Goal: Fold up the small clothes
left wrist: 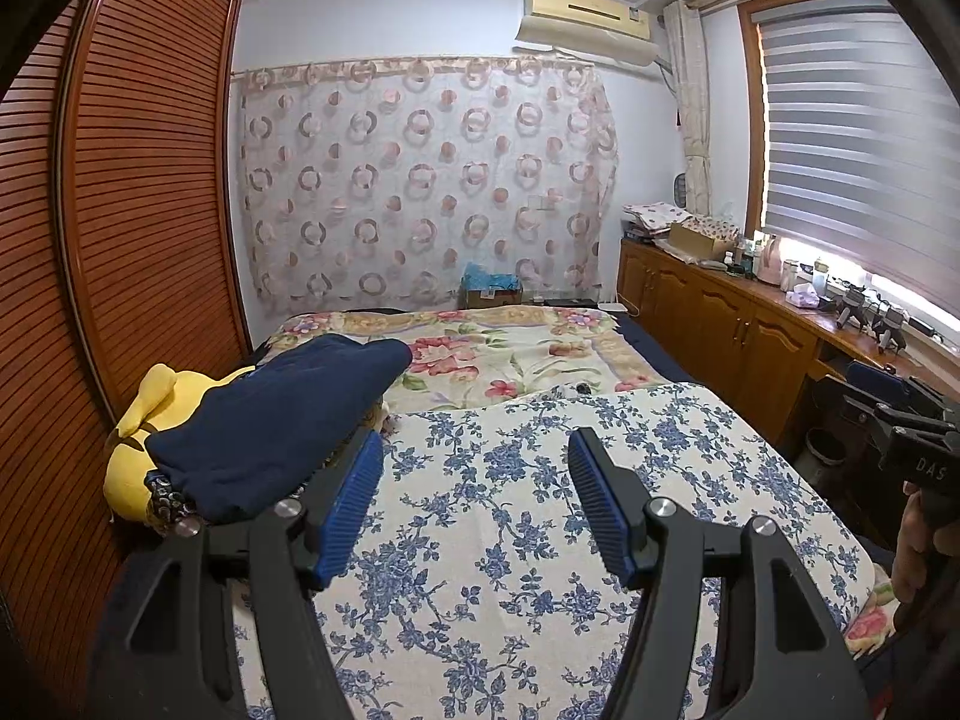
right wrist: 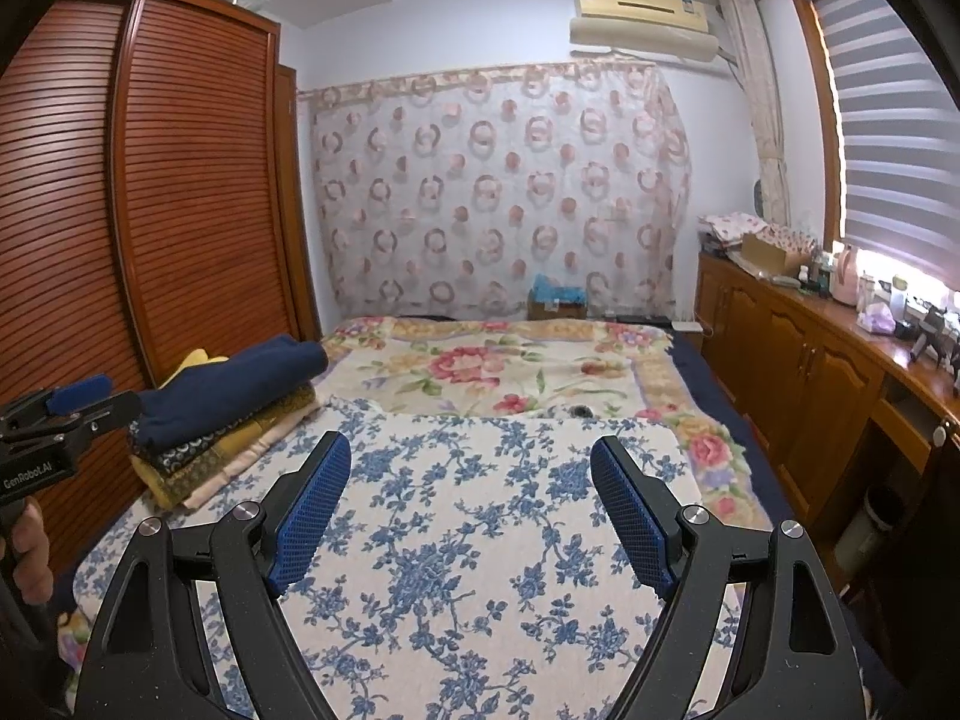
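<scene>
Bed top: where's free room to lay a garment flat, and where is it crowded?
Free: the blue-flowered cloth ahead of both hand-held grippers, left and right, both open with nothing between them. Also bare: the rose-patterned blanket beyond it toward the curtain. Crowded: the left edge by the wardrobe, where the pile of clothes sits, navy piece on top.

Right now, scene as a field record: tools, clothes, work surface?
left tool: open, empty, over blue-floral cloth
right tool: open, empty, over same cloth
blue-floral cloth: spread flat on bed, bare
stack: folded clothes at bed's left edge, beside wardrobe
top of stack: navy garment
under it: patterned and yellow pieces
task state: no garment in either tool
</scene>
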Available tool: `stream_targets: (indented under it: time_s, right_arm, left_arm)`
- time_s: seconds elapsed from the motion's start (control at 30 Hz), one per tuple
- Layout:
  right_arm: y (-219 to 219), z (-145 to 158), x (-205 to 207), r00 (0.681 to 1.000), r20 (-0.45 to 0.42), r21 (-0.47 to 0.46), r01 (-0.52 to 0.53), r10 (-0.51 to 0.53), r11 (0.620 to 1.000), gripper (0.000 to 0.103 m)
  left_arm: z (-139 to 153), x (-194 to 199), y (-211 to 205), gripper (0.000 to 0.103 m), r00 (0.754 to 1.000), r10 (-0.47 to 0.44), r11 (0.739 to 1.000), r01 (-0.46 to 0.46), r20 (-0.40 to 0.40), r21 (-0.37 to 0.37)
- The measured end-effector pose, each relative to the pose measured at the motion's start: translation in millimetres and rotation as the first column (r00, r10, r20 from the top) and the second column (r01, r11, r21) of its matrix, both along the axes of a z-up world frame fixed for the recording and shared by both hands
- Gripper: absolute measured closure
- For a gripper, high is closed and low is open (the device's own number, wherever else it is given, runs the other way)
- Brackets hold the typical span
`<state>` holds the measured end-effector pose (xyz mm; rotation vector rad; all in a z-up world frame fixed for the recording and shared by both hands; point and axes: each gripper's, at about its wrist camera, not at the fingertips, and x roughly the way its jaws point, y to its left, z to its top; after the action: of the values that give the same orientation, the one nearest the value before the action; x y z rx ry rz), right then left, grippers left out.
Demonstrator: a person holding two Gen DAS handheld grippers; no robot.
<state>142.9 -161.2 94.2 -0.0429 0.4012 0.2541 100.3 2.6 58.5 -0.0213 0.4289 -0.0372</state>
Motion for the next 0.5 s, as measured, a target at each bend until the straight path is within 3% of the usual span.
stream_targets:
  time_s: [0.5]
  right_arm:
    - [-0.2,0.3,0.1,1.000,-0.001,0.001,-0.001,0.001,1.000,0.019]
  left_arm:
    - [-0.2,-1.8,-3.9,0.039,1.000,0.000,1.000,0.000,0.003,0.000]
